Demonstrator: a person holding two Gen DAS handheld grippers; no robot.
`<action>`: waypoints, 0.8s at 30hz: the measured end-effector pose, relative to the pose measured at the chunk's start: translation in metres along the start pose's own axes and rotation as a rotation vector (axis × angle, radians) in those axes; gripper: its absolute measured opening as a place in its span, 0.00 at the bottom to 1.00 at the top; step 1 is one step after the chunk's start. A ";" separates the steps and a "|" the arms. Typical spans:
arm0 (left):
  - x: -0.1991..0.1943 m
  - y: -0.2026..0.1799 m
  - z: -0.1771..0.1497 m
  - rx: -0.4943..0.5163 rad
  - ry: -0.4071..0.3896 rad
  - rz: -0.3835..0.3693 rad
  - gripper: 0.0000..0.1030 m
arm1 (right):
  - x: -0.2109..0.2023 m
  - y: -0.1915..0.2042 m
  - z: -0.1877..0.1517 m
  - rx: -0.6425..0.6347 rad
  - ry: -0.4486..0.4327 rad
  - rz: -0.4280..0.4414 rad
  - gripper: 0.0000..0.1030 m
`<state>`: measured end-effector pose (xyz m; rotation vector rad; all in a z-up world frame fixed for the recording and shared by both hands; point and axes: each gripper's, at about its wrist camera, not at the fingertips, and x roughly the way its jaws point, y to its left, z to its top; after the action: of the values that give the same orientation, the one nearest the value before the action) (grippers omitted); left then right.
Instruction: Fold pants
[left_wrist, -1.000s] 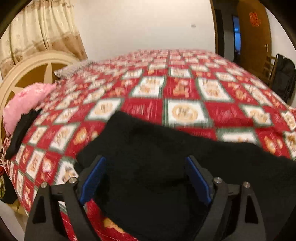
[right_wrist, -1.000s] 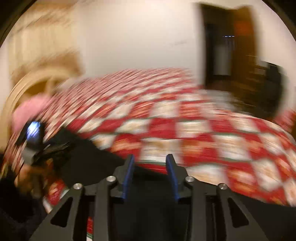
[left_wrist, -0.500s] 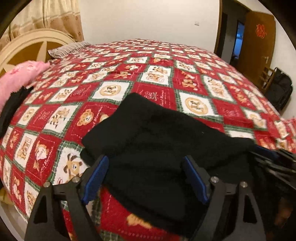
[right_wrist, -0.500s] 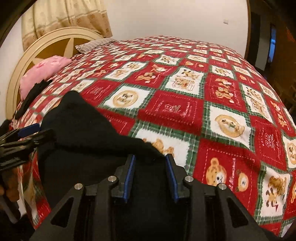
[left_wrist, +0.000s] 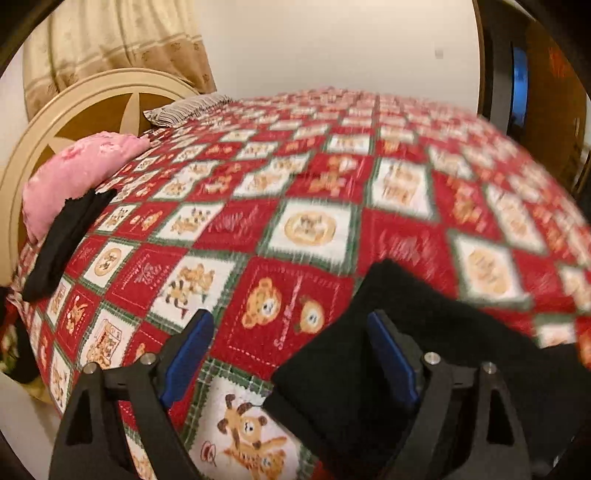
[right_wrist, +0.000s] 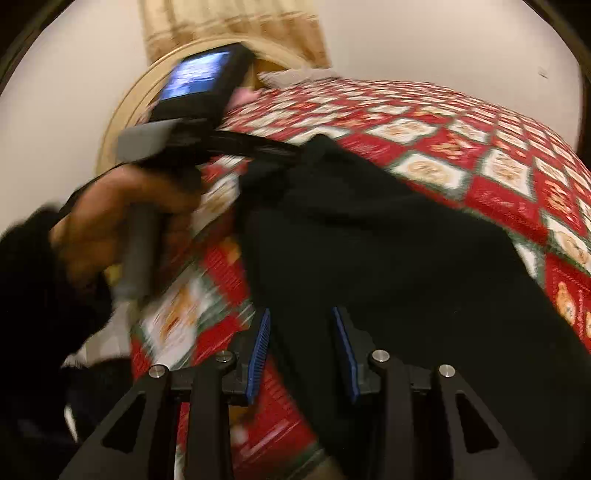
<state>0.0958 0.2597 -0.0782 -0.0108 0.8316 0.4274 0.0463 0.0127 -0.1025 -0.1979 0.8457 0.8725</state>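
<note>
The black pants (left_wrist: 443, 354) lie folded on the red patterned bedspread (left_wrist: 295, 229) near the bed's front edge. My left gripper (left_wrist: 291, 350) is open above the bedspread; its right finger overlaps the pants' left edge and nothing is between the pads. In the right wrist view the pants (right_wrist: 388, 240) fill the middle. My right gripper (right_wrist: 303, 350) is partly open over the pants' near edge, gripping nothing. The left gripper's body and the hand on it (right_wrist: 155, 177) show at the left, with its tips at the pants' far corner.
A pink pillow (left_wrist: 77, 173) with a black garment (left_wrist: 62, 240) draped beside it lies at the bed's left by the cream headboard (left_wrist: 55, 122). A striped pillow (left_wrist: 184, 109) lies at the back. A dark doorway (left_wrist: 517, 74) is at the right.
My left gripper has swung left off the pants, so bedspread now shows between its fingers. My right gripper has turned left and widened its jaws a little. Both views are blurred by motion.
</note>
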 end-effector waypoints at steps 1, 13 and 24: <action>0.004 0.001 -0.005 0.000 0.001 0.017 0.86 | -0.002 0.007 -0.002 -0.025 0.002 -0.003 0.39; -0.046 0.016 0.001 -0.070 -0.097 0.045 0.89 | -0.104 -0.034 -0.003 0.250 -0.250 -0.026 0.43; -0.116 -0.128 -0.019 0.193 -0.126 -0.387 0.89 | -0.319 -0.120 -0.167 0.951 -0.612 -0.773 0.59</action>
<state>0.0610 0.0971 -0.0274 0.0333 0.7226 -0.0174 -0.0719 -0.3339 -0.0043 0.5340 0.4568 -0.2512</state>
